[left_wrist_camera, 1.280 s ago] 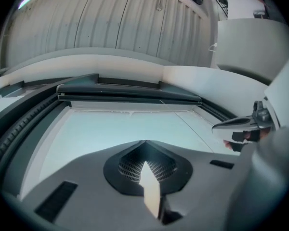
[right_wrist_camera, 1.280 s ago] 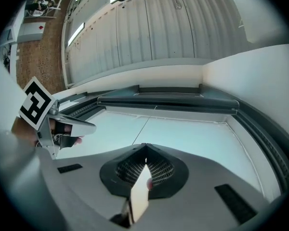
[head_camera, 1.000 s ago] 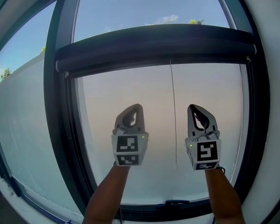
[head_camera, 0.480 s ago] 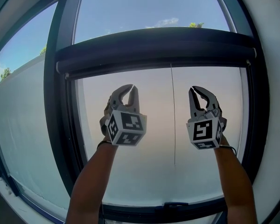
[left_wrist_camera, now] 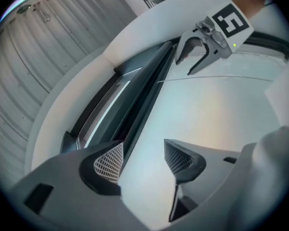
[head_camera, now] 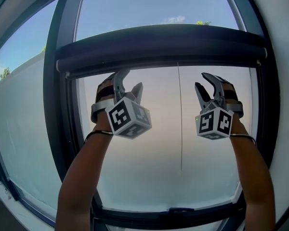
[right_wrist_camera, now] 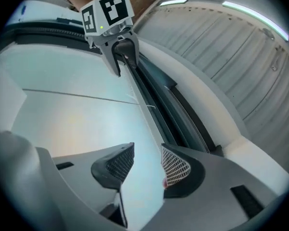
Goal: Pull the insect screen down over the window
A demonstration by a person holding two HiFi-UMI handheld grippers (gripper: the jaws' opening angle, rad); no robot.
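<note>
Two grippers are held up just beneath the insect screen's dark bar (head_camera: 159, 47), which runs high across the window (head_camera: 149, 8). Left gripper (head_camera: 129, 81) and right gripper (head_camera: 202, 81) alike have fingers (left_wrist_camera: 108, 162) apart, just opened, with nothing between them.

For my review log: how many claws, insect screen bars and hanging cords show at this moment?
Claws: 2, left claw and right claw, both just opening, nothing between the jaws
Insect screen bar: 1
Hanging cord: 1
Total: 4
</note>
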